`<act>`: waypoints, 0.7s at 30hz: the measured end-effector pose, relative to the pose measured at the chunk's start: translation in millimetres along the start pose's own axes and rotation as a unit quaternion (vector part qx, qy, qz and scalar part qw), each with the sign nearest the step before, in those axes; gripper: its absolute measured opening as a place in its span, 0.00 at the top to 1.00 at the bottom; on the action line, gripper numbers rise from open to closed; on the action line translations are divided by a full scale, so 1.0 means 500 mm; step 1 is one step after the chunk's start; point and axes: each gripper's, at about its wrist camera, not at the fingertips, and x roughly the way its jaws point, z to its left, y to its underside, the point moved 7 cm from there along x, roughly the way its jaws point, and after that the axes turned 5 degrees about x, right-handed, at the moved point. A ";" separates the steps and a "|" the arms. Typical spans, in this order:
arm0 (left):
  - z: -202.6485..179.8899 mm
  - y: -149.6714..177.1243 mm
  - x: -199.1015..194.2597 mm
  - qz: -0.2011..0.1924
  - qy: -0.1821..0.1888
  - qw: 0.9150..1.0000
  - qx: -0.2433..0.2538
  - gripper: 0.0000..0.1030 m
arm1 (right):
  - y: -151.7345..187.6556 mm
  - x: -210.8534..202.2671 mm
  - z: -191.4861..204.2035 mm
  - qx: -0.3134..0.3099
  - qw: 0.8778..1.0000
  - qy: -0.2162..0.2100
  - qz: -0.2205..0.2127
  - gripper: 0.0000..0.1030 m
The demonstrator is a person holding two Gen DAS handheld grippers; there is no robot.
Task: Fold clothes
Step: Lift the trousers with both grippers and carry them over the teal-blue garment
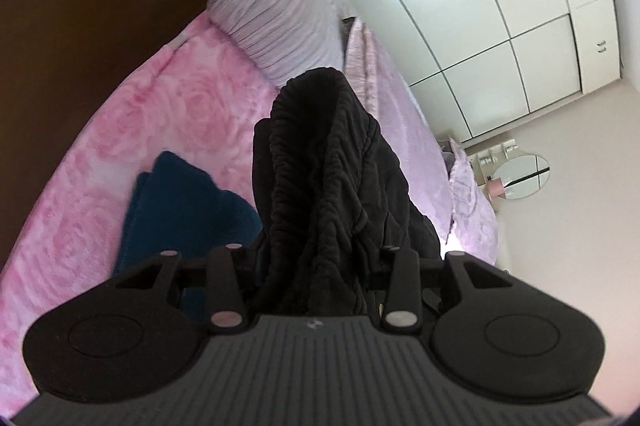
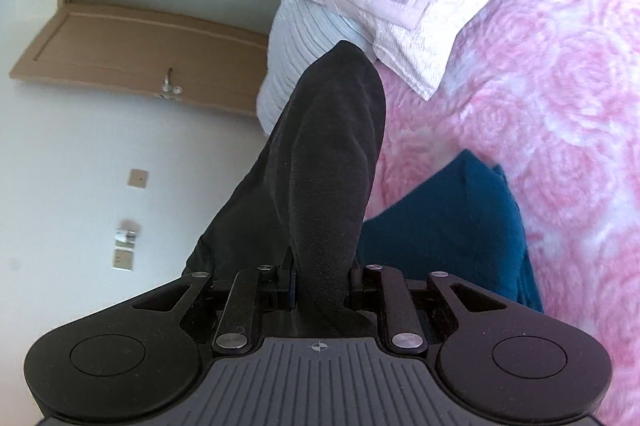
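Both my 2 grippers, left and right, clamp the bunched black ribbed garment (stretched between them) above the pink rose-patterned blanket.

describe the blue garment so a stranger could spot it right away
Start from the bed under the pink rose blanket. The blue garment lies folded on it, below the ribbed lilac pillow. It is the only deep blue thing there, flat on the blanket, while the black garment hangs from the jaws.

Bright daylight, fisheye-curved edges, slight motion blur throughout.
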 end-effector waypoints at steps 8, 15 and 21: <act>0.108 0.042 0.058 0.029 -0.010 0.999 -0.031 0.66 | 0.006 0.075 -0.084 0.023 0.998 0.048 0.025 0.81; 0.192 0.074 0.111 0.026 -0.029 0.999 -0.038 0.56 | 0.011 0.112 -0.145 -0.008 0.992 0.121 0.015 0.72; 0.182 0.071 0.073 0.038 -0.079 0.996 -0.001 0.51 | 0.020 0.100 -0.116 -0.075 0.980 0.183 0.002 0.52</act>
